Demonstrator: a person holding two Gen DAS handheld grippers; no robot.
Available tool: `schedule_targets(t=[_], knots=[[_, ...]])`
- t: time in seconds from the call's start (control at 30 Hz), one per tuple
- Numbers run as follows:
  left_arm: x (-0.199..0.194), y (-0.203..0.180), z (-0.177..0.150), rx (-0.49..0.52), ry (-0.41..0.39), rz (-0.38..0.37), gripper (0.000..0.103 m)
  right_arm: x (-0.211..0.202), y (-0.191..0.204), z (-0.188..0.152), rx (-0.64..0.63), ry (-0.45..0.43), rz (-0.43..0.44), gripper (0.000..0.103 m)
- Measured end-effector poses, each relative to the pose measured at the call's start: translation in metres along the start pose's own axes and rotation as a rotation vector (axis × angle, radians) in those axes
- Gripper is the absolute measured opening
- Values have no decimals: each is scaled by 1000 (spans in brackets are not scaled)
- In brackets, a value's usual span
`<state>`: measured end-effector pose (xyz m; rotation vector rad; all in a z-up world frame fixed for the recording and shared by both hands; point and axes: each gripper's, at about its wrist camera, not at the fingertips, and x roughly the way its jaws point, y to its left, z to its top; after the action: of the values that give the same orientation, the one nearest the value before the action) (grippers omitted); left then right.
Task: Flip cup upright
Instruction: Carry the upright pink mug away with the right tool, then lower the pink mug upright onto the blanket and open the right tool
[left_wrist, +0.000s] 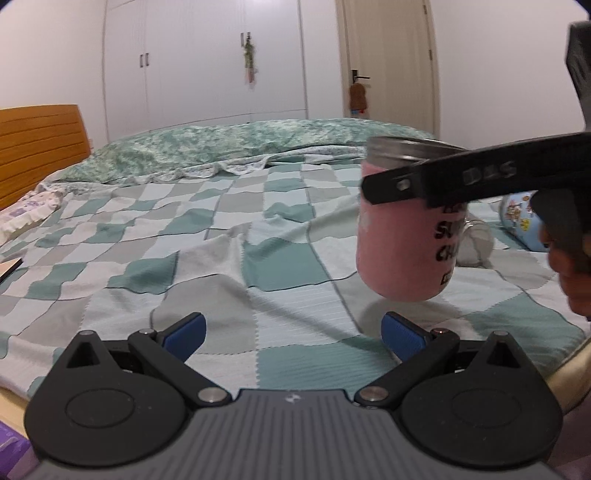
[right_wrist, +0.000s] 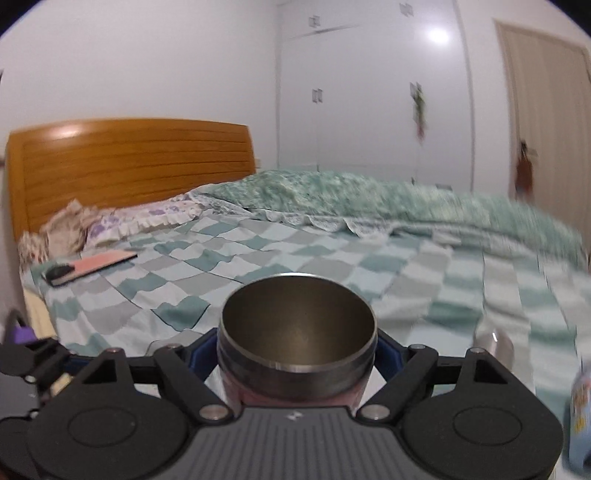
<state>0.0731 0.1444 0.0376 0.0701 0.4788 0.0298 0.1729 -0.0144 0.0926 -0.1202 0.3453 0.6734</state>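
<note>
Cup (left_wrist: 402, 240): pink body, black lettering, dull silver-grey metal rim and interior. Bedspread (left_wrist: 221, 236): checked teal, grey and pale mint. Far quilt (left_wrist: 229, 147): mottled green and white. Headboard (right_wrist: 129, 166), left: orange-brown wood, slatted. Gripper fingers (left_wrist: 400, 338): blue pads on black arms. Wardrobe (left_wrist: 207, 62): white.

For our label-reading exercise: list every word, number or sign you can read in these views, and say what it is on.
"SU" and "CH": black line-starts on the pink cup; the rest is hidden or blurred.
Raised letters on the right claw's finger: unreadable.
Small logo on the left claw's grey body: no words.
Blue cartoon container: unreadable.
</note>
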Motion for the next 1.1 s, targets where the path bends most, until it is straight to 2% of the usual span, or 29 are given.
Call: schedule_targets(t=[0.17, 0.33, 0.4, 0.57, 0.63, 0.73, 0.87, 1.1], knots=[[4, 7, -4, -13, 13, 24, 103, 32, 21, -3, -73, 29, -12, 83], [6, 11, -8, -13, 23, 37, 103, 58, 28, -24, -98, 86, -28, 83], [7, 11, -9, -10, 25, 41, 103, 57, 31, -30, -113, 57, -29, 83], [3, 10, -8, -9, 20, 53, 103, 53, 33, -29, -125, 68, -28, 84], [0, 8, -7, -4, 18, 60, 103, 49, 30, -29, -110, 73, -6, 88], [-8, 3, -5, 4, 3, 60, 103, 30, 29, -27, -108, 18, -15, 103], [-21, -10, -1, 8, -24, 54, 103, -12, 21, -24, -87, -65, 0, 103], [-50, -55, -4, 0, -124, 9, 103, -97, -5, -41, -76, -155, -51, 103]])
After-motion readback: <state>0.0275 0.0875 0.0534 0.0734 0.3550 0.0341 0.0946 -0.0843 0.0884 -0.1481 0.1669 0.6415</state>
